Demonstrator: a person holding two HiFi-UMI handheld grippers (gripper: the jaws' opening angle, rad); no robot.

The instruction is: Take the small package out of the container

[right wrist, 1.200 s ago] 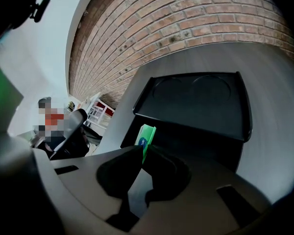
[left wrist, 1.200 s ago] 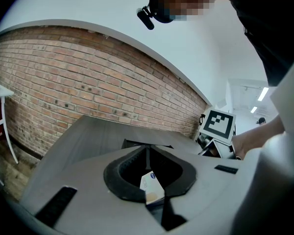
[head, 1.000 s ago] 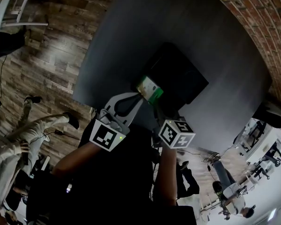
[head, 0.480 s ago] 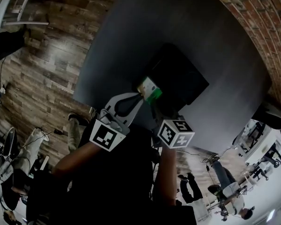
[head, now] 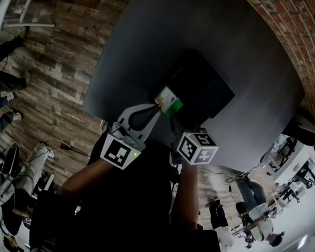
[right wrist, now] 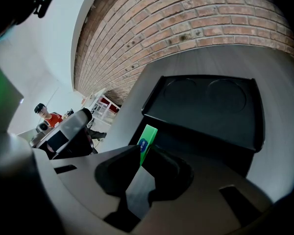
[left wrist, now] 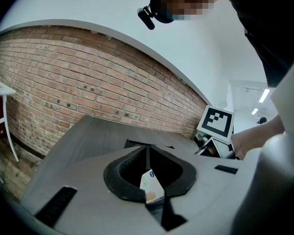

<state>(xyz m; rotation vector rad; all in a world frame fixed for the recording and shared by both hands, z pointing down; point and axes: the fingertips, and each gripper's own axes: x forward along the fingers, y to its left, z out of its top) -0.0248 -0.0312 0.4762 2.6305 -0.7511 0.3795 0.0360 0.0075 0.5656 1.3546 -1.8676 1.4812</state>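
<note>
The small package [head: 168, 100], white on one face and green on the other, hangs over the near edge of the black container [head: 202, 83] on the dark grey table [head: 147, 35]. My left gripper [head: 158, 106] is shut on its white end [left wrist: 151, 186]. From the other side my right gripper [head: 173, 113] is shut on its green end [right wrist: 147, 140]. The package is clear of the container's floor [right wrist: 206, 106], which shows two shallow round hollows and nothing else in it.
A brick wall [head: 283, 20] runs along the table's far right side. Wooden floor [head: 47, 72] lies to the left, with people's legs [head: 5, 98] and a white chair [head: 26, 9] there. The right gripper's marker cube [left wrist: 216, 122] is close beside the left gripper.
Both grippers and the package have stayed almost still. Only the people on the floor at the left have moved.
</note>
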